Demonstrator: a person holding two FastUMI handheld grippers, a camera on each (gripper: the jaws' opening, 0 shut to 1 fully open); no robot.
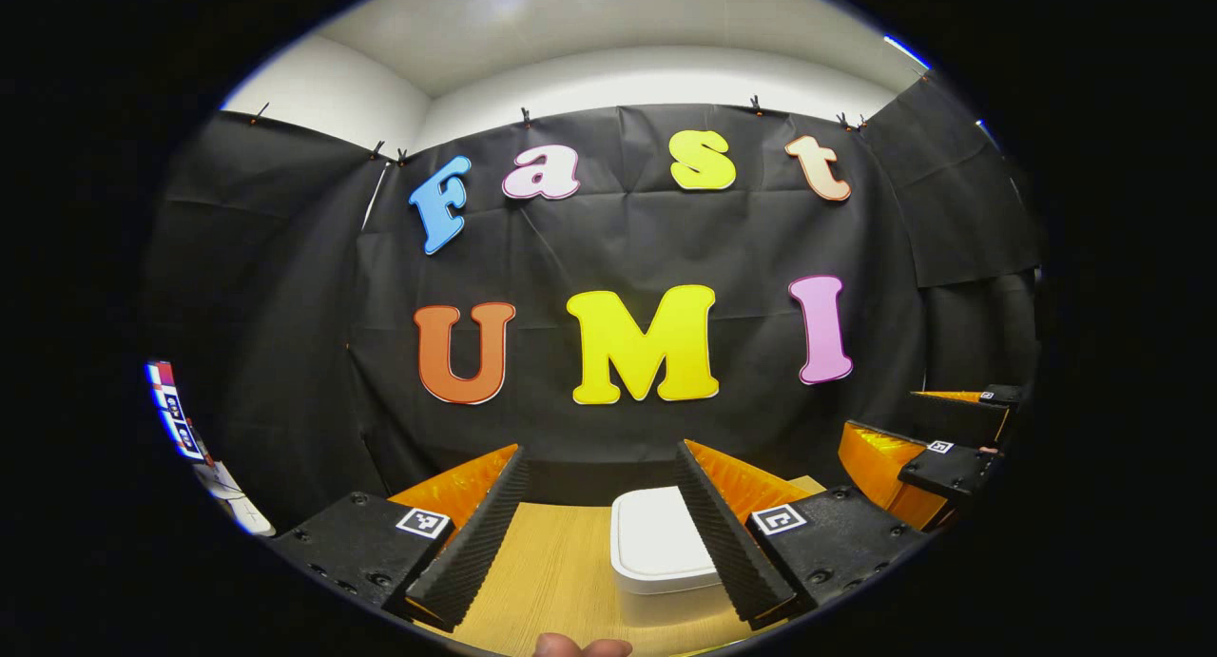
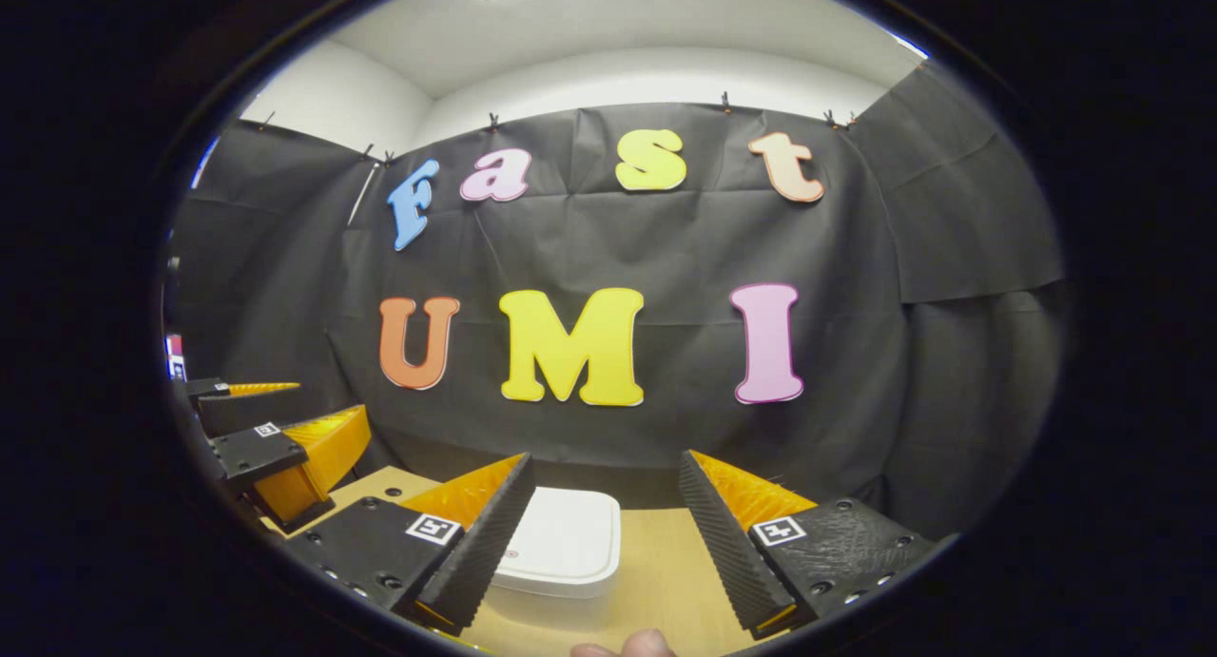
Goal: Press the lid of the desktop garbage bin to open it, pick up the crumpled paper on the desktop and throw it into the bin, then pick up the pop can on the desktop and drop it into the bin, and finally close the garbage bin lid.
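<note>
A white desktop garbage bin point(image 1: 656, 543) with its flat lid down stands on the wooden table point(image 1: 551, 581), below and ahead of both grippers. In the left gripper view my left gripper point(image 1: 604, 533) is open above the table, the bin partly behind its right finger point(image 1: 732, 543). The right gripper point(image 1: 951, 448) shows farther off at the right edge of that view. In the right gripper view the bin point(image 2: 561, 543) lies low between centre and left, my right gripper point(image 2: 604, 533) is open over it, and the left gripper point(image 2: 276, 438) is at the left edge.
Black cloth walls close the booth behind and on both sides. A fingertip point(image 1: 580, 646) shows at the bottom edge of the left gripper view and another fingertip point(image 2: 627, 646) in the right gripper view. Some coloured items point(image 1: 171, 410) show at the far left.
</note>
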